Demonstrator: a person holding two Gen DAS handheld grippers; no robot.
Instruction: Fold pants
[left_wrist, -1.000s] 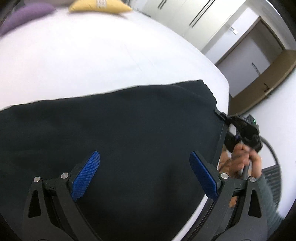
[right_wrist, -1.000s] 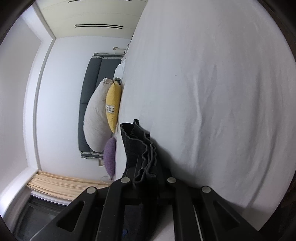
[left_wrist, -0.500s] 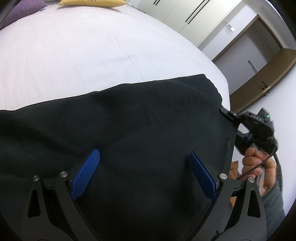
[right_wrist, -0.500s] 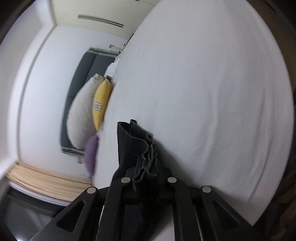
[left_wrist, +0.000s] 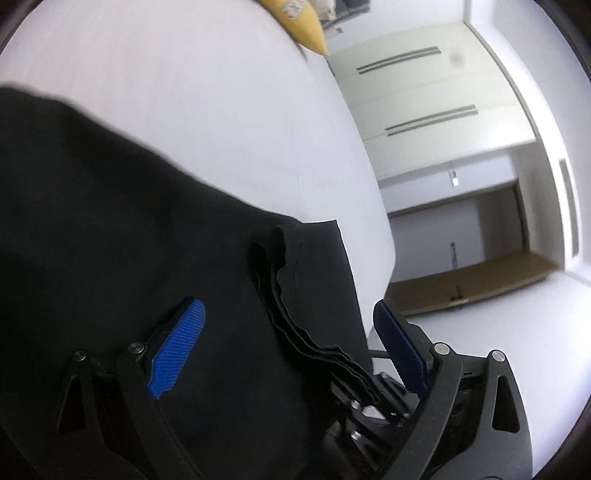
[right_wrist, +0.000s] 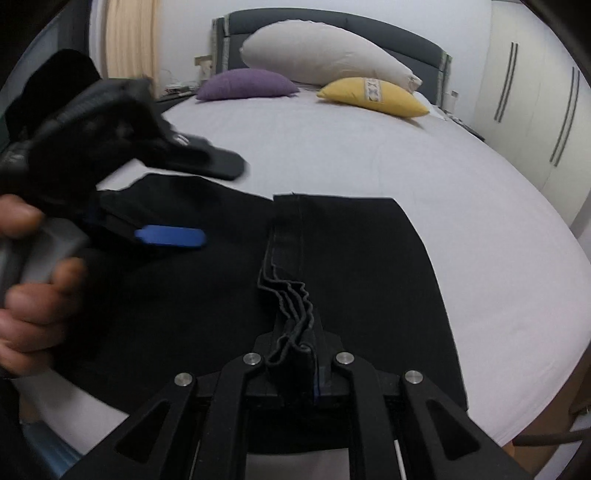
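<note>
Black pants (right_wrist: 351, 266) lie spread flat on a white bed (right_wrist: 369, 155), covering its near part, well apart from the pillows at the headboard. The fabric is plain, dark and mostly smooth. A thick hemmed edge of several stacked layers rises from the middle of the cloth as a wavy ridge (right_wrist: 288, 295), lifted off the bed. The far edge runs nearly straight across the sheet.

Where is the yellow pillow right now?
In the right wrist view, the yellow pillow lies at the head of the bed, right of the purple pillow, just below the long white pillow.
</note>
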